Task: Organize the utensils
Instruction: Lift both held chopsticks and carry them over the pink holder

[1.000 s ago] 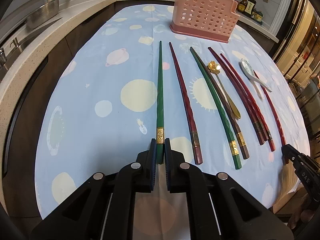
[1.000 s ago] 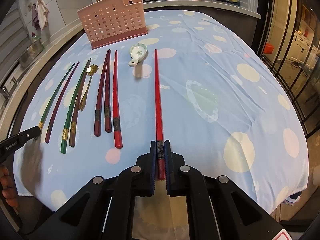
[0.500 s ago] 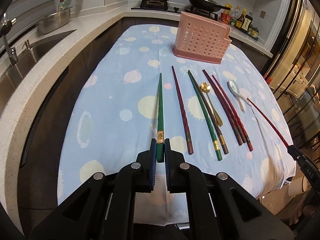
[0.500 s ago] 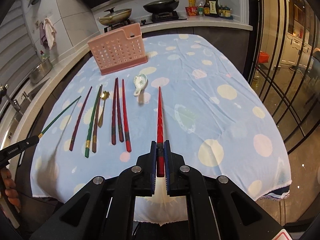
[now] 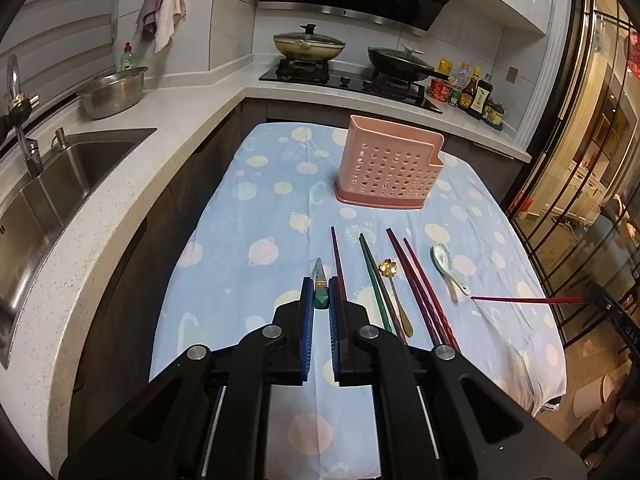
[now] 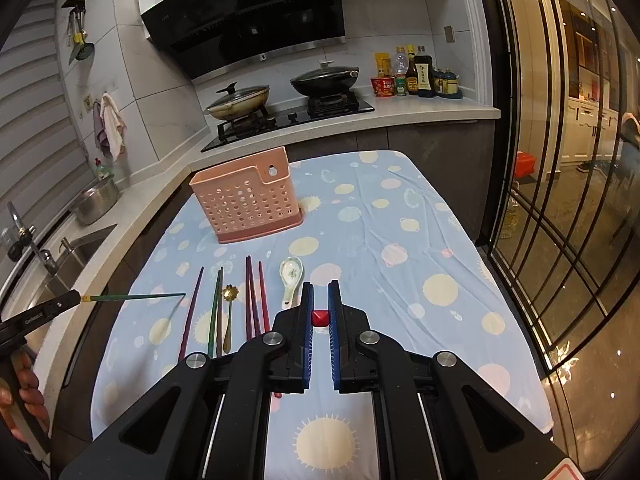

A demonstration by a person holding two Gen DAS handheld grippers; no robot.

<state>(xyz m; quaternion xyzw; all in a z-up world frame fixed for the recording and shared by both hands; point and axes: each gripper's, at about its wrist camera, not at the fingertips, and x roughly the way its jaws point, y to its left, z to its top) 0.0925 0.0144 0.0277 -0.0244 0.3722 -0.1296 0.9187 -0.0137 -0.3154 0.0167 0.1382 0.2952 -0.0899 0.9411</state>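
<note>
**Kid:** Left wrist view first! What does the left gripper [image 5: 321,300] have?

**Helper:** It pinches the thick end of a green chopstick [image 5: 320,284]. The stick points ahead, above the tablecloth [image 5: 248,240].

**Kid:** And the right gripper [image 6: 320,316]?

**Helper:** It squeezes a red chopstick [image 6: 319,318] the same way.

**Kid:** Where do they go?

**Helper:** I think into the pink holder [image 5: 390,168]. It stands straight ahead, well apart, past the sticks lying flat. It looks about as far from both hands.

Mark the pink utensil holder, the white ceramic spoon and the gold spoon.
pink utensil holder [image 5: 390,170], left wrist view, perforated front wall.
white ceramic spoon [image 6: 291,270], right wrist view, bowl.
gold spoon [image 5: 387,267], left wrist view, flower-shaped bowl.
</note>
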